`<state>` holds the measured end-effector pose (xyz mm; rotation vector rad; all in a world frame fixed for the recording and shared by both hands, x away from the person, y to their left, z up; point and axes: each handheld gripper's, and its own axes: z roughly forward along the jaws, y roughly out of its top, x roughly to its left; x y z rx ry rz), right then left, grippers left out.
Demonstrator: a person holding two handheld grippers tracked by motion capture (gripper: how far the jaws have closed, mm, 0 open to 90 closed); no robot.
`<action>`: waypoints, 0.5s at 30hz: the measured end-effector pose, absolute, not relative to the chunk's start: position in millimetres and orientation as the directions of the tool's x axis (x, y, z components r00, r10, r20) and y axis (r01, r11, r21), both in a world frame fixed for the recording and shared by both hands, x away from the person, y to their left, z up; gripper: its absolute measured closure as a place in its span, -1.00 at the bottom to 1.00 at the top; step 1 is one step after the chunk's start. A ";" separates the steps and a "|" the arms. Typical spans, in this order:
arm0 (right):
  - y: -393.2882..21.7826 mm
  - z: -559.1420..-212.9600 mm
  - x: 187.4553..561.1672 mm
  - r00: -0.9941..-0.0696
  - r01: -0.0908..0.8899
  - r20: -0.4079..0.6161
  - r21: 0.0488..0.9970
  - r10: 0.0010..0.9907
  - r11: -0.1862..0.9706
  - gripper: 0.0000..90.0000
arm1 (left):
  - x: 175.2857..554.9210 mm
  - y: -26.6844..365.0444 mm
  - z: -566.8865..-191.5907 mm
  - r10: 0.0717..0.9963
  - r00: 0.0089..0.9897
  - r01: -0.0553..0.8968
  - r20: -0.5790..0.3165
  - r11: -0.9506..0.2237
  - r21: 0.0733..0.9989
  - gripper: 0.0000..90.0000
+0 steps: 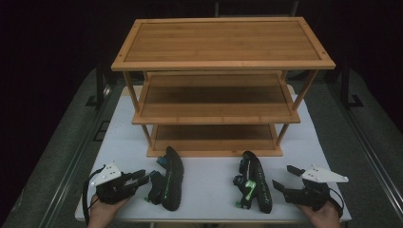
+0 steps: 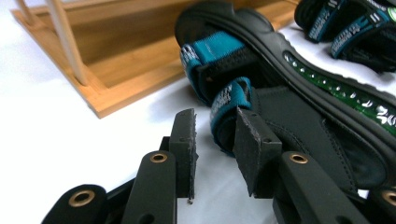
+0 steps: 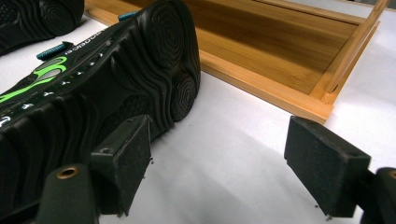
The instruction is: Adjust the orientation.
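Two black sandals lie on their sides on the white table [image 1: 209,190] in front of a bamboo rack [image 1: 223,42]. The left sandal [image 1: 170,180] has teal straps [image 2: 219,51] and a green-dotted sole edge. My left gripper [image 1: 143,177] sits just left of it, its jaws a narrow gap apart [image 2: 215,140], with a teal strap right beyond the tips. The right sandal [image 1: 255,183] shows its ridged black sole [image 3: 93,79] with green accents. My right gripper [image 1: 285,178] is to its right, wide open [image 3: 219,140], its left fingertip [image 3: 126,154] close beside the sole.
The three-tier rack stands at the table's middle, and its bottom shelf [image 3: 280,60] reaches close to both sandals. A rack leg [image 2: 67,42] rises on the left. Dark floor surrounds the table. The table's front edge lies just under both hands.
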<state>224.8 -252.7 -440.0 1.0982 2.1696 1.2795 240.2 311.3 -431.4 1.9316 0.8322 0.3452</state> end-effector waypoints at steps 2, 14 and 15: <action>-252.3 -440.3 224.9 -0.618 0.428 0.054 0.860 0.784 0.278 -0.51 | 240.8 311.1 -432.0 0.679 0.725 0.408 -0.110 -0.296 0.863 0.51; -250.8 -440.6 225.0 -0.624 0.425 0.046 0.858 0.780 0.289 -0.51 | 242.6 309.8 -435.9 0.664 0.740 0.424 -0.104 -0.341 0.839 0.49; -250.8 -440.6 225.0 -0.624 0.425 0.046 0.858 0.780 0.289 -0.51 | 242.6 309.8 -435.9 0.664 0.740 0.424 -0.104 -0.341 0.839 0.49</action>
